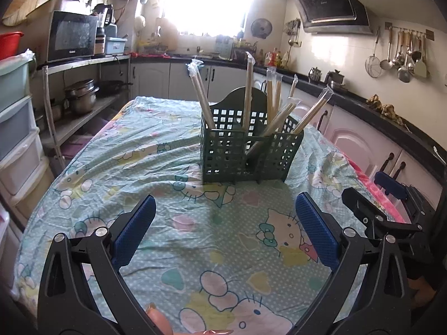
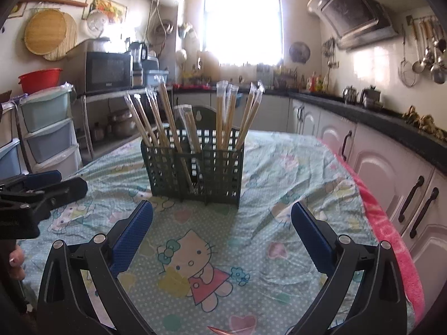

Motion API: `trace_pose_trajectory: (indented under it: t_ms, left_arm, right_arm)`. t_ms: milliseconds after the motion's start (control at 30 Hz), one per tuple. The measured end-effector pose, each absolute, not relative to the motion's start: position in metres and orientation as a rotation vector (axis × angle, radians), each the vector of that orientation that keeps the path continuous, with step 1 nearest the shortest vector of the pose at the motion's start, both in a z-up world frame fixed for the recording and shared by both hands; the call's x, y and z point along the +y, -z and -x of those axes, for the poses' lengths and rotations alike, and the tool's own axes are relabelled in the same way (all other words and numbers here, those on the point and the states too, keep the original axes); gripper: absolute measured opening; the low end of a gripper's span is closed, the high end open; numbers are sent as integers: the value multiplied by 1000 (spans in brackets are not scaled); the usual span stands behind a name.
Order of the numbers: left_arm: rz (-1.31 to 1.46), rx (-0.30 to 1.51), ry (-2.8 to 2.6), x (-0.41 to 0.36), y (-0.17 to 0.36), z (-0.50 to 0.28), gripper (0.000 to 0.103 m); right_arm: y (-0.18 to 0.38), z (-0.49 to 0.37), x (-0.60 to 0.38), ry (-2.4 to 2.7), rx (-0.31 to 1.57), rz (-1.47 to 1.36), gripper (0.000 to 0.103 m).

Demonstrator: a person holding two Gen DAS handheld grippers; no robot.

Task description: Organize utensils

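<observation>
Nearest the left wrist camera, the left claw (image 1: 225, 233) has its two blue pads (image 1: 317, 230) spread wide apart with nothing between them, held low above the cartoon-print cloth (image 1: 156, 150) that covers the table (image 1: 388, 206). Fingertips of a hand (image 1: 159, 319) show at the bottom edge under it.

Similarly, the right claw (image 2: 222, 229) is wide apart and empty, hovering over the same cloth (image 2: 290, 162); in the left wrist view it (image 1: 391, 195) sits off to the right of the left claw.

Straight ahead of both claws stands a dark green plastic basket (image 1: 243, 153) with grid walls, upright on the cloth near the middle of the table. From the right wrist view the basket (image 2: 195, 170) shows three compartments across its front. Pairs of chopsticks in clear wrappers (image 2: 164, 117) stand in it, leaning outward to the left and right of the basket's middle, with a shorter wrapped pair (image 2: 191, 128) in the centre compartment. From the left wrist view the wrapped chopsticks (image 1: 248, 92) fan out above the basket's rim.

Behind the basket is a bright window (image 2: 241, 19); left of the basket a microwave (image 1: 71, 36) sits on a shelf, and right of it ladles (image 1: 399, 55) hang on a tiled wall.
</observation>
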State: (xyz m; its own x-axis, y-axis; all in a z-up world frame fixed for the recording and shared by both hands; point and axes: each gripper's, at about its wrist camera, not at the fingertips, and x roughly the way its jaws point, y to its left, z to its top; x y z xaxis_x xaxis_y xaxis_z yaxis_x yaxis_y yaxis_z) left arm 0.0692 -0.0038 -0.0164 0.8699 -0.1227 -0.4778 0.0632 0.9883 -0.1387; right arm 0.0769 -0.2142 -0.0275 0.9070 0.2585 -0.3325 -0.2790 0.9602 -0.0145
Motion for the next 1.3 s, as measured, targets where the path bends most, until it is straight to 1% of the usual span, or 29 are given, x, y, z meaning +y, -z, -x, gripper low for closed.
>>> trace_pose_trajectory:
  t_ms: [167,333,600,1300]
  left_arm:
    - [147,443,101,-4,19,-63,92]
    - [154,386,100,-2,18,-58,92]
    - [149,355,100,-3,17,-55,92]
    - [143,352,77,-2,16,-54,92]
  right_arm:
    - [27,-63,-219,-264,216,45,97]
    - [26,-56,-221,-244,163,28,97]
    - [28,-56,-221,-245,164,25,97]
    - [29,-53,-218,-249,164,35,97]
